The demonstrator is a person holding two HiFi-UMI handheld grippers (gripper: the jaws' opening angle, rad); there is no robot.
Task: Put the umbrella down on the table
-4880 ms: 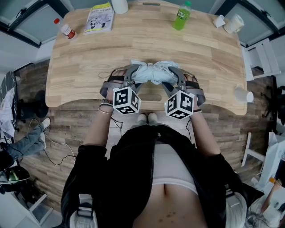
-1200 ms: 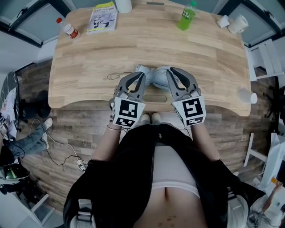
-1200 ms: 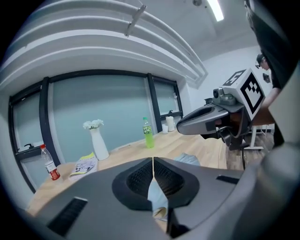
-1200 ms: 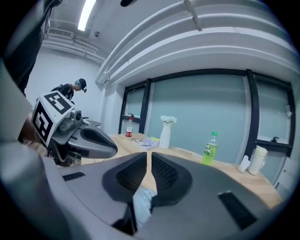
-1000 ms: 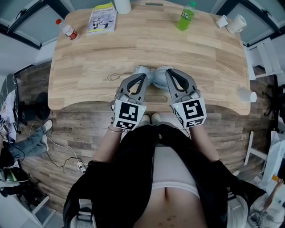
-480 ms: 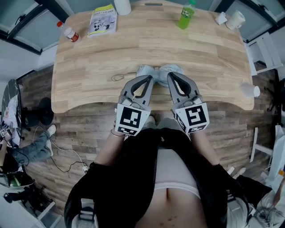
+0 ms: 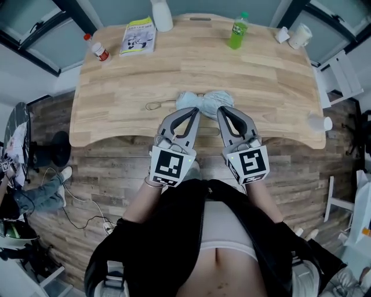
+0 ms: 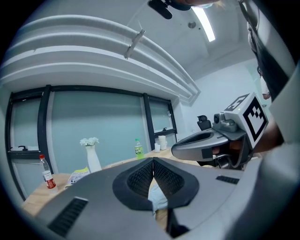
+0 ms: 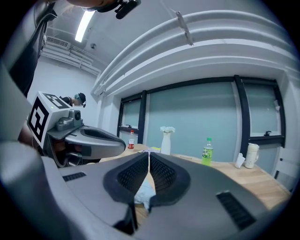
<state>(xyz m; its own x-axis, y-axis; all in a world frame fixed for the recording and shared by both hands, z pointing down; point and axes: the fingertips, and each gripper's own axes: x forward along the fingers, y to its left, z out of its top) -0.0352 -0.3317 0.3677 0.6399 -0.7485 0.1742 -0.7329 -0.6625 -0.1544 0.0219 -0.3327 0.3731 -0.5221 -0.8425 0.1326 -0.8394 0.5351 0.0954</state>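
Note:
The folded light-blue umbrella (image 7: 204,100) lies on the wooden table (image 7: 272,87) close to its front edge, with nothing holding it. My left gripper (image 7: 195,111) and right gripper (image 7: 221,111) hover side by side just in front of it, both shut and empty, their tips near its front side. In the left gripper view the jaws (image 8: 153,162) meet, and a bit of the umbrella (image 8: 157,201) shows below them. The right gripper view has the same: closed jaws (image 9: 148,155) with the umbrella (image 9: 142,193) beneath.
Along the table's far edge stand a green bottle (image 7: 236,32), a booklet (image 7: 139,36), a red-capped bottle (image 7: 100,51), a white vase (image 7: 162,11) and cups (image 7: 300,36). A thin loop (image 7: 153,106) lies left of the umbrella. A paper cup (image 7: 317,122) sits at the right edge.
Five seconds ago both grippers held the umbrella's ends. Over the last second both shut grippers drew back toward the person and rose; the umbrella stayed on the table.

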